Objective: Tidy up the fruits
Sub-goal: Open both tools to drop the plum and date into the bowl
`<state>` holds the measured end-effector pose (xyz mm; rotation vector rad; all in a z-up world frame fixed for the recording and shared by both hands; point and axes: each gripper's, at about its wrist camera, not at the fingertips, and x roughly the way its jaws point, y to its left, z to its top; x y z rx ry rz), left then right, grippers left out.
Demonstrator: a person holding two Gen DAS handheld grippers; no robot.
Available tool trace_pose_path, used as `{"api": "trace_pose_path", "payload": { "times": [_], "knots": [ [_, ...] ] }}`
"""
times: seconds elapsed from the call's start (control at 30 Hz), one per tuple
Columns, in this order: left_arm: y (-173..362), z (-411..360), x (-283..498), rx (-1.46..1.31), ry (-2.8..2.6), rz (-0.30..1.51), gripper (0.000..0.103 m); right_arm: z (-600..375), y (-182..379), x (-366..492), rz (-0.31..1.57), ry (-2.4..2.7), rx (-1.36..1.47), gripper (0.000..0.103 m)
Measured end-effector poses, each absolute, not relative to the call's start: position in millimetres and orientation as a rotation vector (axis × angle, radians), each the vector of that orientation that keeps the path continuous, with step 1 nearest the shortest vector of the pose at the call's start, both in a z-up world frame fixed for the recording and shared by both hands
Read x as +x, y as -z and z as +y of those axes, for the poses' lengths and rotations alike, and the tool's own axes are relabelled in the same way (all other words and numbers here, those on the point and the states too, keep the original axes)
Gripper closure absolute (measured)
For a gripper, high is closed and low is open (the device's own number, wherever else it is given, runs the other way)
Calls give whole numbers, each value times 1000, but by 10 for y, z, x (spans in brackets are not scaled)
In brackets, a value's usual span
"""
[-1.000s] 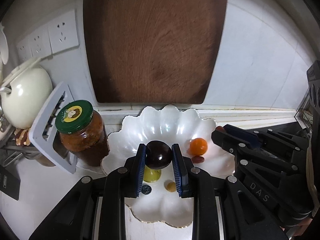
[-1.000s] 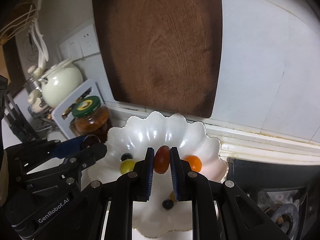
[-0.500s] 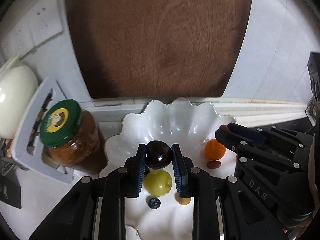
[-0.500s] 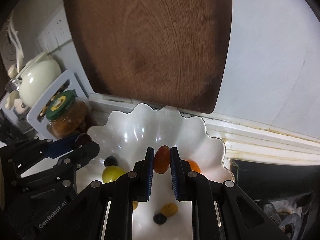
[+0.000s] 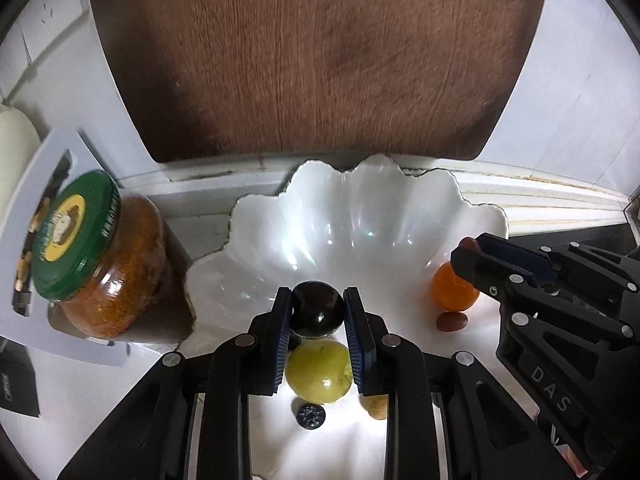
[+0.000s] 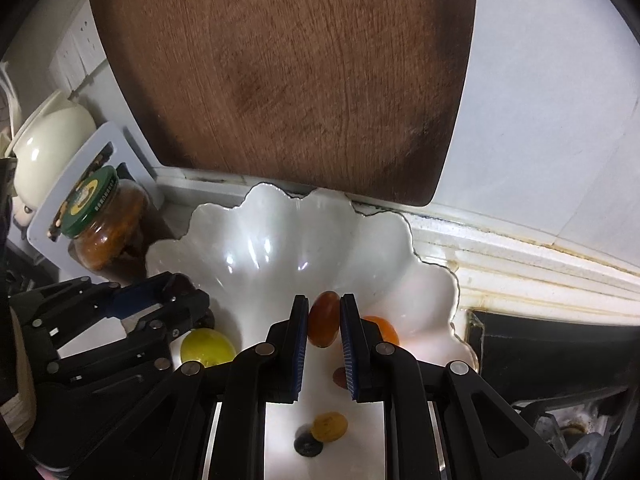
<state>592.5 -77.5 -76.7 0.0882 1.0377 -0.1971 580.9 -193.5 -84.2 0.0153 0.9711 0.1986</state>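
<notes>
A white scalloped bowl (image 5: pixel 360 220) (image 6: pixel 256 240) stands against the wall. My left gripper (image 5: pixel 318 312) is shut on a dark round plum (image 5: pixel 318 310) above the bowl's inside. My right gripper (image 6: pixel 324 320) is shut on a red-brown oval fruit (image 6: pixel 323 322) over the bowl's right part; it also shows in the left wrist view (image 5: pixel 472 248). In the bowl lie a yellow-green fruit (image 5: pixel 318 372) (image 6: pixel 206 348), an orange fruit (image 5: pixel 454 292) (image 6: pixel 382 330), a small red-brown fruit (image 5: pixel 452 322), a blueberry (image 5: pixel 311 416) (image 6: pixel 308 446) and a small yellow fruit (image 6: pixel 330 426).
A large wooden cutting board (image 5: pixel 320 60) (image 6: pixel 288 72) leans on the wall behind the bowl. A green-lidded jar (image 5: pixel 96 260) (image 6: pixel 102 224) stands left of the bowl, before a white rack (image 6: pixel 76 176) and a cream pot (image 6: pixel 48 144). A dark stove edge (image 6: pixel 552 352) lies to the right.
Both grippers have moved forward and lower over the bowl, each still holding its fruit. The bowl and cutting board look larger and nearer.
</notes>
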Motion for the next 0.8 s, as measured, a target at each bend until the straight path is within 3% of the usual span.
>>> {"api": "trace_pose_path", "payload": {
  "times": [0.13, 0.2, 0.27, 0.53, 0.67, 0.8],
  "knots": [
    [797, -775, 5948, 70, 195, 1057, 76, -1938, 877, 5843, 996, -205, 27, 85],
    [799, -761, 5947, 58, 191, 1060, 67, -1942, 884, 5849, 1007, -205, 31, 85],
    [770, -740, 5917, 57, 178, 1046, 64, -1952, 880, 5843, 1007, -200, 34, 84],
    [631, -649, 5703, 85, 118, 1000, 50, -1946, 877, 5740, 1014, -181, 29, 68],
    [519, -571, 5511, 100, 96, 952, 42, -1947, 817, 5578, 985, -162, 18, 66],
    [375, -518, 5291, 102, 74, 877, 33, -1934, 683, 5336, 921, -129, -6, 53]
  ]
}}
